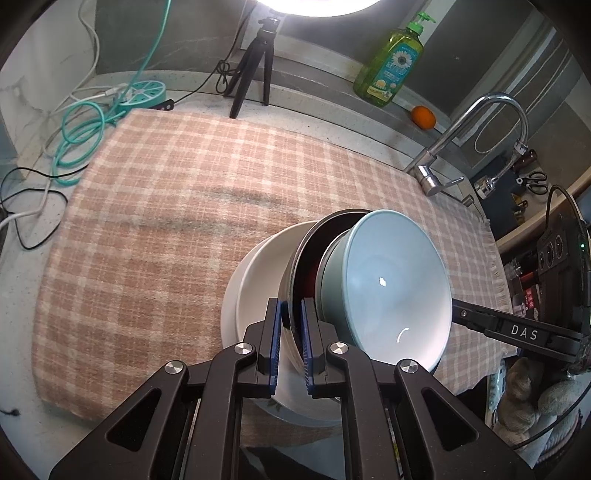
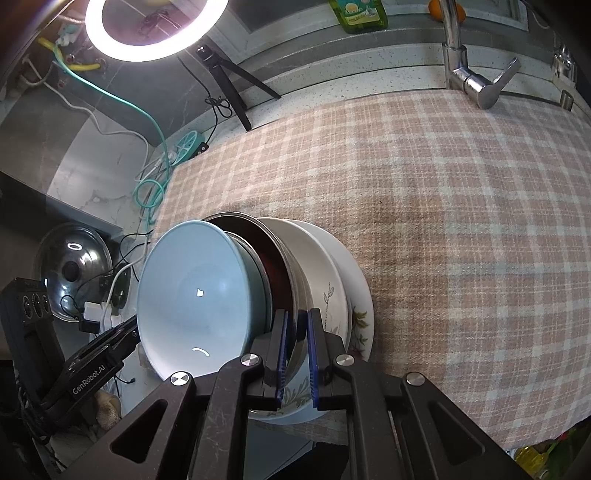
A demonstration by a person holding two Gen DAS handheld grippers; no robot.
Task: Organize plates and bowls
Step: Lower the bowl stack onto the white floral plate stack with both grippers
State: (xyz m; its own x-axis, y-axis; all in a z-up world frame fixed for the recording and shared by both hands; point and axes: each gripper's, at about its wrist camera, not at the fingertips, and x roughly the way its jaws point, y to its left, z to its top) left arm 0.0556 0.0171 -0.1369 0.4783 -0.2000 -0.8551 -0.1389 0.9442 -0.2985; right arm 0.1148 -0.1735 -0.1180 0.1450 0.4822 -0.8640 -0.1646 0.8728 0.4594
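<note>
Covering most of the stone counter [image 1: 22, 332], the pink checked cloth [image 1: 184, 206] lies flat, and its near edge carries the stack of dishes that both grippers hold. At the bottom of this nested stack is a white plate [image 2: 360, 291] with a flower print, then a white bowl [image 1: 255, 273] with a leaf pattern, then a metal bowl [image 2: 295, 288] that is dark red inside, and innermost a pale blue bowl [image 1: 391, 280]. The whole stack is tilted on its side, so the blue bowl opens toward each camera. The left gripper [image 1: 291, 339] has its blue-padded jaws closed on the rim of the metal bowl, one pad inside and one outside. The right gripper [image 2: 297, 354] is closed in the same way on that same rim, from the opposite side. Behind the cloth stands a black tripod [image 1: 255, 62] under a bright ring light [image 2: 147, 26]. A chrome faucet [image 1: 476, 136] rises at the far right, with a green dish soap bottle [image 1: 391, 66] and a small orange [image 1: 423, 117] on the ledge. A teal cable [image 1: 85, 133] lies coiled at the far left of the cloth.
</note>
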